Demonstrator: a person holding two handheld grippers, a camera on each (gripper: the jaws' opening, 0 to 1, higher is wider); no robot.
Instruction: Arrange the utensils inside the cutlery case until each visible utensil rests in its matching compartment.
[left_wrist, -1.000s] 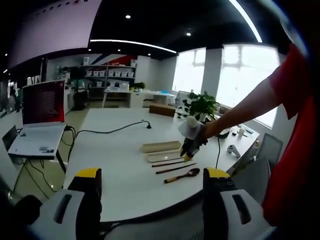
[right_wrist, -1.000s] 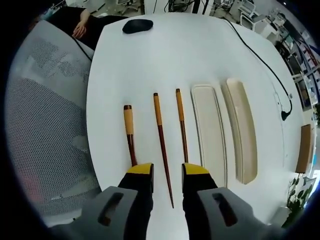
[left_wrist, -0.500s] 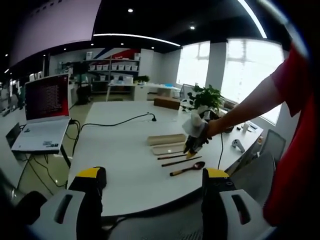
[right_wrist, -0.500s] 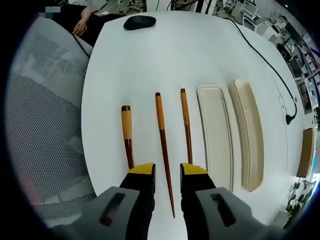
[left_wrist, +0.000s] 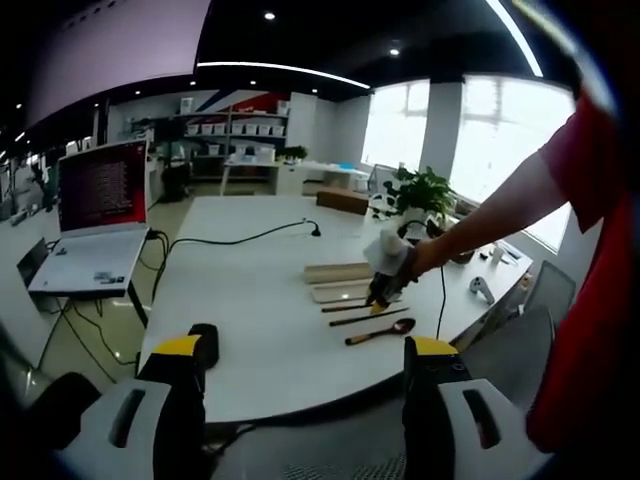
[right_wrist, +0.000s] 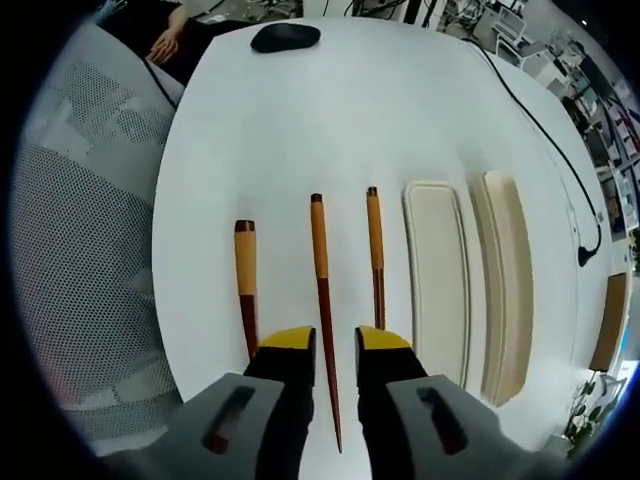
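Right gripper (right_wrist: 322, 340): jaws open, straddling the middle chopstick (right_wrist: 322, 290) on the table (right_wrist: 400, 110). Spoon (right_wrist: 244, 280) at 9 o'clock, second chopstick (right_wrist: 376, 250) at 3, case (right_wrist: 437, 280) beyond. Chopstick: probably light, stiff, slippery; grip mid-shaft. Left gripper (left_wrist: 300, 350): jaws open, empty.

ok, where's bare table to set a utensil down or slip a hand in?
Free: the wide white table between the black mouse and the utensil handles; also between the case tray and the cable.

Crowded: spoon, middle chopstick and the other chopstick lie close and parallel beside tray and lid, right claw straddling the middle chopstick.
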